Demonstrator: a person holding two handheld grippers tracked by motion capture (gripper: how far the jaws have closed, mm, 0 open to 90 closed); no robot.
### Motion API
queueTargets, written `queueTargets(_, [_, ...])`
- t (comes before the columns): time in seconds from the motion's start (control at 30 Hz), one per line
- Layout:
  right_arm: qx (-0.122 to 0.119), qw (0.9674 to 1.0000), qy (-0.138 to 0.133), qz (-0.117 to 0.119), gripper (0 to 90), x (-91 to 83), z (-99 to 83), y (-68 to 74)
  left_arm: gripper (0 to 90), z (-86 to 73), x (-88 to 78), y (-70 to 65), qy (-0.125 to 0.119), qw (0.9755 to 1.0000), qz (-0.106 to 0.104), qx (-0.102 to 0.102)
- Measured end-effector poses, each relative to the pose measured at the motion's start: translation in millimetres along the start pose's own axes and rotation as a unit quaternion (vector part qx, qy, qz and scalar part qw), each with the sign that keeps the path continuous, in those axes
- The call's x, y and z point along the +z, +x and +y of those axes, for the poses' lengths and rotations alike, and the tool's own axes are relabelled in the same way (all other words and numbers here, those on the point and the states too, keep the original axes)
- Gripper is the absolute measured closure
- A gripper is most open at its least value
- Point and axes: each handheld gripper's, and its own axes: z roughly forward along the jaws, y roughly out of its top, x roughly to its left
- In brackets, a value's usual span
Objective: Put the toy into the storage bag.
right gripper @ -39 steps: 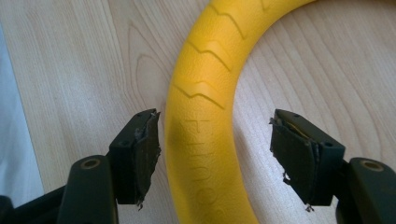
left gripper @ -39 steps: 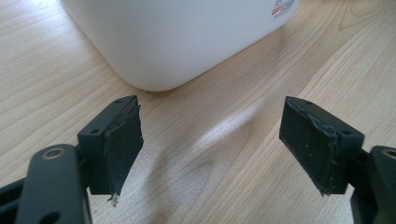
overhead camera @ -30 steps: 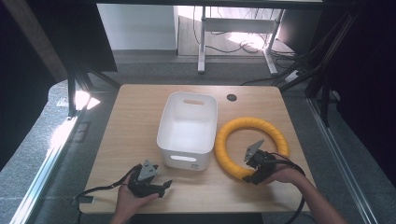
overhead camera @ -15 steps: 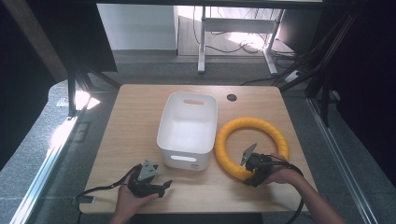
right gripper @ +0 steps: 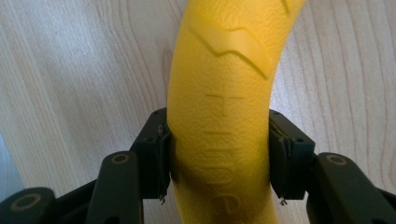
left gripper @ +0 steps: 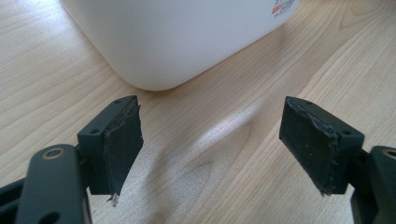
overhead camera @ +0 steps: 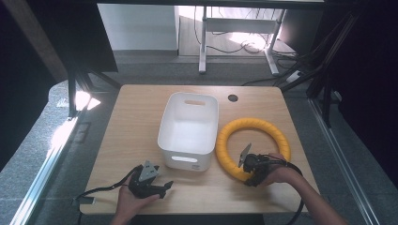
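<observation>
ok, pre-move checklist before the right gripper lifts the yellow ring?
1. Right gripper shut on the textured yellow foam ring, a pad on each flank: ok.
2. Grip placement on the ring's near arc, at the bin side: ok.
3. Rectangular white plastic bin holds nothing: ok.
4. Ring fits inside the bin: cannot tell; it looks wider than the bin's opening.
5. Left gripper open, holding nothing, low over the light wooden table near the bin's corner: ok.
</observation>
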Motion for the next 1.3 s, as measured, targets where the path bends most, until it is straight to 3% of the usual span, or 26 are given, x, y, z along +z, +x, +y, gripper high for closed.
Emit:
queueTargets(0.17, [-0.004, 0.9999, 0.012, 0.005, 49.6, -0.2, 3.0, -0.7, 21.3, -0.2, 0.3, -0.1, 0.001, 1.0, 0.0, 0.001])
queueTargets(0.37, [0.006, 0.9994, -0.021, 0.027, 49.9, -1.7, -4.4, -5.4, 21.3, -0.1, 0.2, 0.1, 0.0, 1.0, 0.002, 0.001])
queueTargets(0.63, [0.022, 0.9968, -0.067, 0.037, 50.1, -11.8, -9.3, -9.2, 21.3, -0.2, 0.1, 0.0, 0.001, 1.0, 0.003, 0.001])
queueTargets(0.77, [0.032, 0.9929, -0.104, 0.049, 50.1, -22.1, -14.3, -13.3, 21.3, -0.2, 0.3, 0.0, 0.001, 1.0, 0.003, 0.002])
queueTargets(0.97, [0.045, 0.9841, -0.159, 0.066, 50.2, -37.4, -21.5, -17.9, 21.3, -0.3, 1.0, -0.1, 0.002, 1.0, 0.002, 0.001])
queueTargets(1.3, [0.059, 0.9731, -0.208, 0.079, 50.2, -48.2, -28.1, -21.7, 21.2, -0.3, 1.4, -0.2, 0.002, 1.0, 0.001, 0.001])
